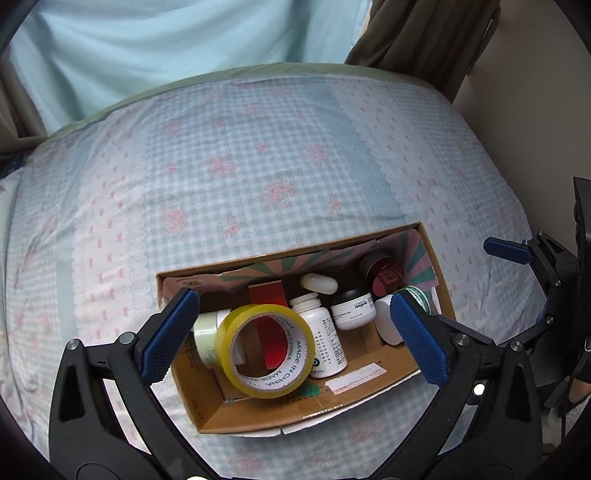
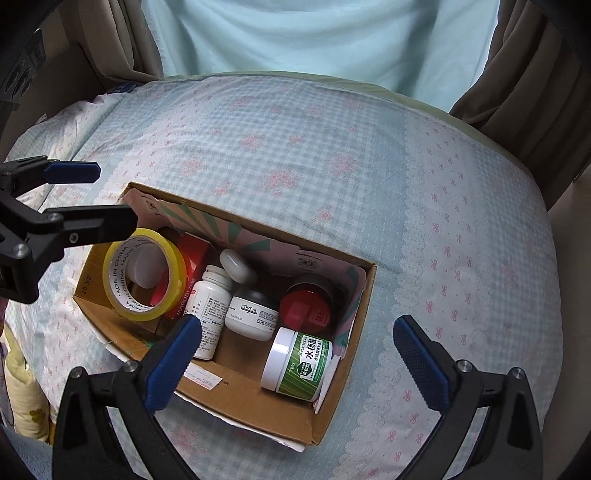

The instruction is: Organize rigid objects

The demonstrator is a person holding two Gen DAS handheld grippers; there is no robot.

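Note:
A cardboard box (image 1: 295,417) (image 2: 255,410) lies on the bed. It holds a yellow tape roll (image 1: 264,349) (image 2: 144,273), a red box (image 1: 271,325) (image 2: 192,254), a white pill bottle (image 1: 325,336) (image 2: 210,306), a L'Oreal jar (image 1: 352,308) (image 2: 251,310), a dark red jar (image 1: 384,273) (image 2: 306,306), a green-labelled jar (image 2: 299,363) and a white capsule-shaped case (image 1: 319,283) (image 2: 238,266). My left gripper (image 1: 295,339) (image 2: 88,199) is open above the box, around the tape roll without touching it. My right gripper (image 2: 295,365) is open and empty over the box's near right end.
The bed has a checked blue and pink floral cover (image 1: 258,166) (image 2: 332,166). Pale blue curtains (image 2: 314,37) and brown drapes (image 1: 436,33) hang behind it. A wall (image 1: 535,110) stands to the right.

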